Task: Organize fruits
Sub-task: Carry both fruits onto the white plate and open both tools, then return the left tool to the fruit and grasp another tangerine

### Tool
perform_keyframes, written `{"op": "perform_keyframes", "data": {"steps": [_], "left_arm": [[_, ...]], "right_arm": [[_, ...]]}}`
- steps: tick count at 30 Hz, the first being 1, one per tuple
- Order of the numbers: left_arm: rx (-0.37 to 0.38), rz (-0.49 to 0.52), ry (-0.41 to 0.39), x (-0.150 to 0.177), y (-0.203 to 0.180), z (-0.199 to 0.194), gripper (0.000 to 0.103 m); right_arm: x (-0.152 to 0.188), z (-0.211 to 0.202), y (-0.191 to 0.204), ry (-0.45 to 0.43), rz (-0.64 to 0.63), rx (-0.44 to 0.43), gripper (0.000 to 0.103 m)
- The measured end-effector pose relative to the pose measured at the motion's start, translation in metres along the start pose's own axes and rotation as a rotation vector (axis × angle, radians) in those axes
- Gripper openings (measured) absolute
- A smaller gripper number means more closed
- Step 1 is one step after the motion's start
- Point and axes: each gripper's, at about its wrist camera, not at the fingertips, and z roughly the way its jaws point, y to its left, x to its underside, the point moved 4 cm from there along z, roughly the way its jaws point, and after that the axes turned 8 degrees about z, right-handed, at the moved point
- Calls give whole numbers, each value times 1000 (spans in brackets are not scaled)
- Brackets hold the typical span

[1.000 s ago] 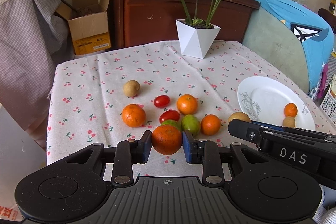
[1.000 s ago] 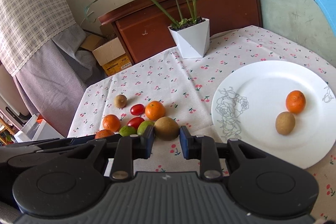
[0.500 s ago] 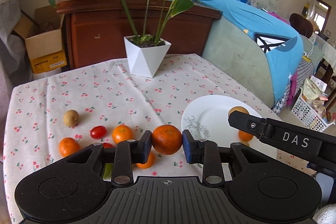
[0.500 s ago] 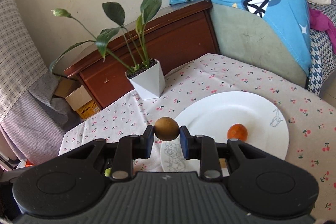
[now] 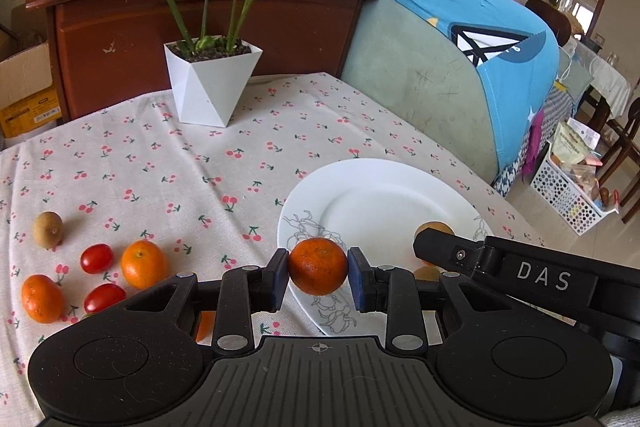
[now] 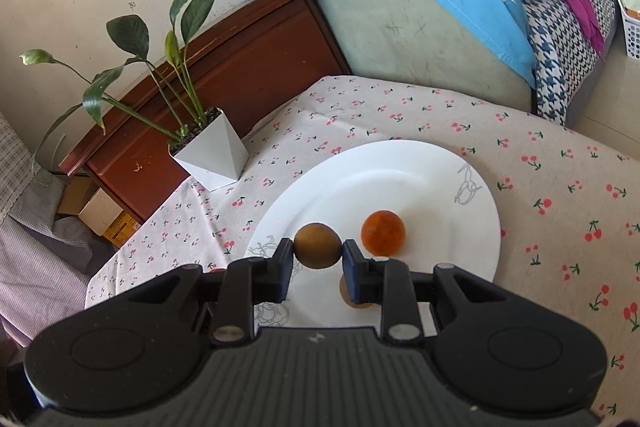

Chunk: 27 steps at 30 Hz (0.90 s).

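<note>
Left wrist view: a white plate (image 5: 384, 187) sits on the cherry-print tablecloth (image 5: 160, 155); the left gripper (image 5: 319, 273) is clamped on a mandarin (image 5: 318, 266), pinched squarely between both fingertip pads over the plate's near rim. Right wrist view: the right gripper (image 6: 318, 254) is clamped on a brown kiwi (image 6: 318, 246) between its tips, above the plate (image 6: 360, 171), just beside an orange mandarin (image 6: 383, 232) lying there.

Bench cloth (image 5: 168, 163): woven fabric, matt, cherry print. Plate (image 6: 400, 171): glossy white, looks ceramic. Left gripper (image 5: 319, 273): matt black plastic, ribbed base, metal pins. Held orange (image 5: 318, 266): dimpled peel, slight sheen. Kiwi (image 6: 318, 246): dull, rough brown skin.
</note>
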Motion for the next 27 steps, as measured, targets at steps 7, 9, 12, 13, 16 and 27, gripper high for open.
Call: {"op": "perform_keyframes", "data": {"steps": [7, 9, 12, 13, 16, 27], "left_arm": [[-1, 17, 6, -1, -7, 8, 31], [8, 15, 3, -2, -8, 7, 32], [-15, 4, 4, -4, -6, 5, 49], [-21, 0, -3, -5, -4, 3, 50], [-30, -19, -14, -9, 1, -3, 52], [-98, -58, -13, -19, 31, -32, 62]], "right_arm": [[-2, -1, -3, -15, 23, 9, 30], [-3, -2, -2, -26, 19, 9, 30], [-7, -5, -3, -47, 29, 8, 30], [-7, -6, -3, -49, 32, 6, 30], [-7, -5, -2, -44, 30, 5, 30], [0, -5, 11, -12, 0, -43, 30]]}}
